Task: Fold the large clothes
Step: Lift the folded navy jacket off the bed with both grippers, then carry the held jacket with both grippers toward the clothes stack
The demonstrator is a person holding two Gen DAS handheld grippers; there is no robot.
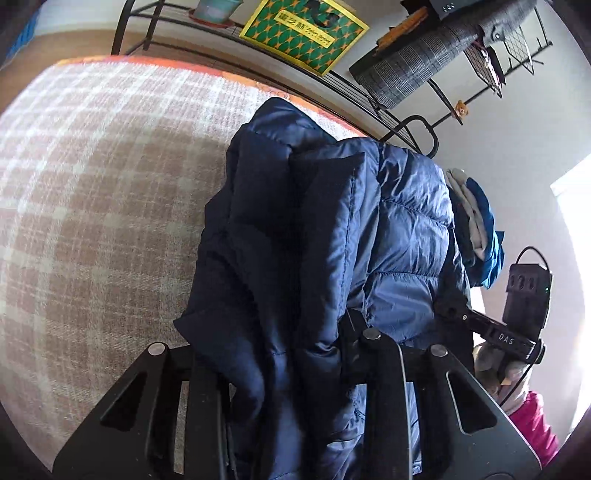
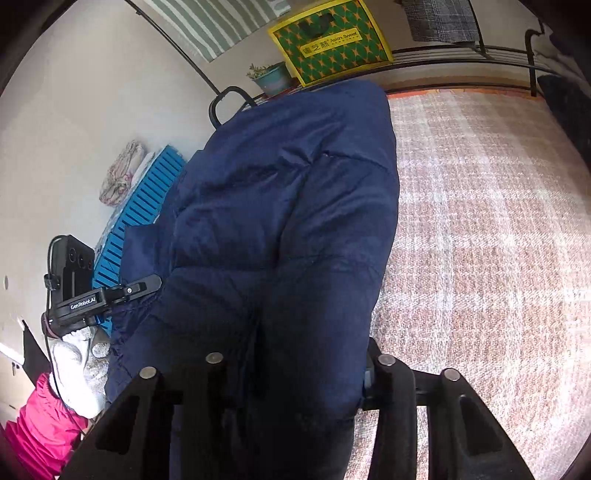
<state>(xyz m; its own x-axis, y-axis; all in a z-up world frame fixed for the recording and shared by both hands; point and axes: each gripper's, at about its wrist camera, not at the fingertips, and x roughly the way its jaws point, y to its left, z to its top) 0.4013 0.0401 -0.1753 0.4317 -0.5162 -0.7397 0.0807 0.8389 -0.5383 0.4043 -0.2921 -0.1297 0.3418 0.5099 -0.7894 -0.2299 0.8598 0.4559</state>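
Note:
A navy quilted puffer jacket [image 1: 332,221] hangs bunched above a pink-and-white plaid surface [image 1: 92,203]. In the left wrist view my left gripper [image 1: 291,362] is shut on a thick fold of it, with fabric filling the gap between the fingers. The right wrist view shows the same jacket [image 2: 288,203] draped down over my right gripper [image 2: 299,365], which is shut on another bunch of it. Both sets of fingertips are mostly buried in the cloth. A white-gloved hand [image 2: 79,369] with a pink sleeve holds the other tool at the lower left.
The plaid surface [image 2: 480,221] spreads wide to the right of the jacket. Behind it a black metal rack [image 1: 406,125] carries a yellow-green box [image 1: 306,33] and a potted plant [image 2: 273,77]. A blue slatted crate [image 2: 147,199] and folded cloth lie by the wall.

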